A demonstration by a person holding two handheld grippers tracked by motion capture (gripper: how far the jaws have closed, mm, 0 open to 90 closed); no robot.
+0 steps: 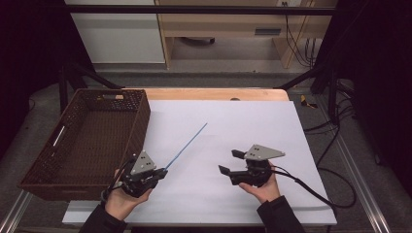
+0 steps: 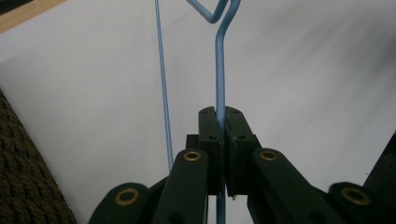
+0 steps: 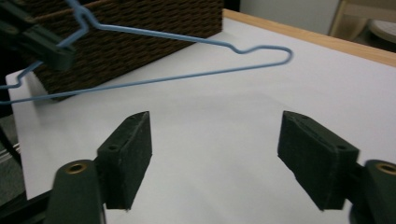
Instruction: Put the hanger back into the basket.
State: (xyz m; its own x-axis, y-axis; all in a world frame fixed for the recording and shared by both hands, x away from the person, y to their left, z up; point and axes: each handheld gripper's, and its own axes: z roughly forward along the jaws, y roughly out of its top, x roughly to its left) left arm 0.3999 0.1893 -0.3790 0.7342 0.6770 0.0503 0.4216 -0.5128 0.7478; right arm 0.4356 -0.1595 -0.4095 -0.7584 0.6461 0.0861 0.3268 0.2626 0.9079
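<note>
Near the front left corner of the tabletop (image 1: pixel 272 121), the left tongs (image 1: pixel 163 171) are clamped tight on a thin blue wire hanger (image 1: pixel 187 144). In the left gripper view the two black jaws press flat against each other with the hanger's wire neck (image 2: pixel 219 93) pinched between them, the wire running straight up from the pads to the twist below the hook. The hanger is held off the white sheet that covers the tabletop; from above it shows edge-on as one slim blue line slanting away from the left tongs toward the middle of the tabletop. In the right gripper view its shape is plain: a long, flat wire triangle (image 3: pixel 187 60) with a small notch in the upper arm near the far tip and a rounded end, the wire thin, evenly light blue, slightly blurred at the tip.

The right tongs (image 1: pixel 231 162) stand toward the front right of the tabletop, well apart from the hanger. Their jaws gape wide with nothing between them, and the white sheet shows through the gap. They touch nothing.

A dark brown woven basket (image 1: pixel 43 165) sits along the left edge of the tabletop, just beside the left tongs, and the hanger hangs close in front of its wall in the right gripper view.
</note>
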